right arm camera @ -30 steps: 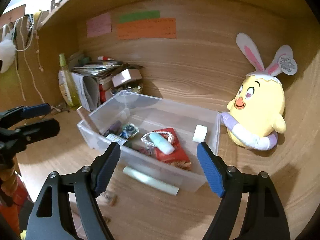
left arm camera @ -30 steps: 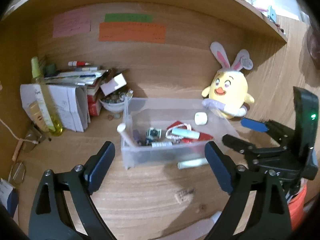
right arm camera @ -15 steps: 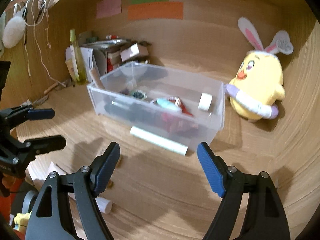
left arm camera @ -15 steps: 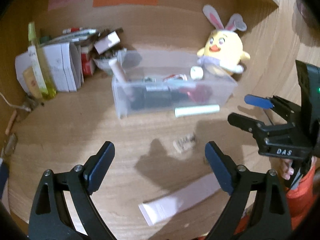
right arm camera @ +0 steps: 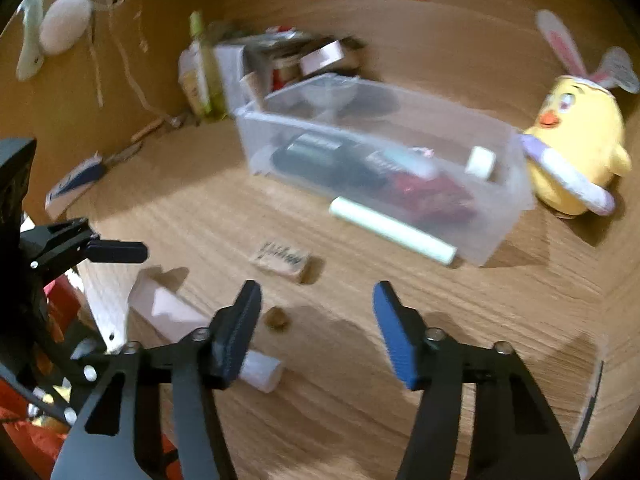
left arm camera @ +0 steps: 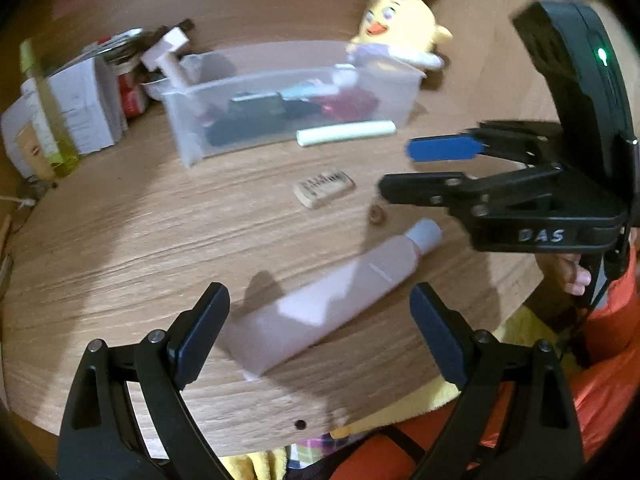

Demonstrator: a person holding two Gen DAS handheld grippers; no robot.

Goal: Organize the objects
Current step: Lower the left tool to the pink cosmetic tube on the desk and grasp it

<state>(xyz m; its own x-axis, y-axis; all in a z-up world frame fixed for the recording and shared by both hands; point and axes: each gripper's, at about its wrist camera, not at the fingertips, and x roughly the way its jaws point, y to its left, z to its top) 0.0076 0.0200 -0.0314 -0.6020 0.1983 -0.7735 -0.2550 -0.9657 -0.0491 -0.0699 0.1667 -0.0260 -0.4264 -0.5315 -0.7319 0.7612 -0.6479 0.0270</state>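
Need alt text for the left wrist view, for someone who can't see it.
The open left gripper hovers over a pink tube lying on the wooden desk. Beyond lie a small stamp, a pale stick against a clear bin, and the right gripper, empty and closing.

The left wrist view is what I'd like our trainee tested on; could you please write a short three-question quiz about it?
1. True or false: the pink tube lies inside the clear bin.
2. Which thing lies right against the bin's front wall? A) the pale green stick B) the small block with writing C) the yellow plush chick
3. Fill in: between the fingers of the left gripper, the desk bears the wide flat end of the ____.

Key
1. False: it lies on the wooden desk, in front of the bin.
2. A
3. pink tube
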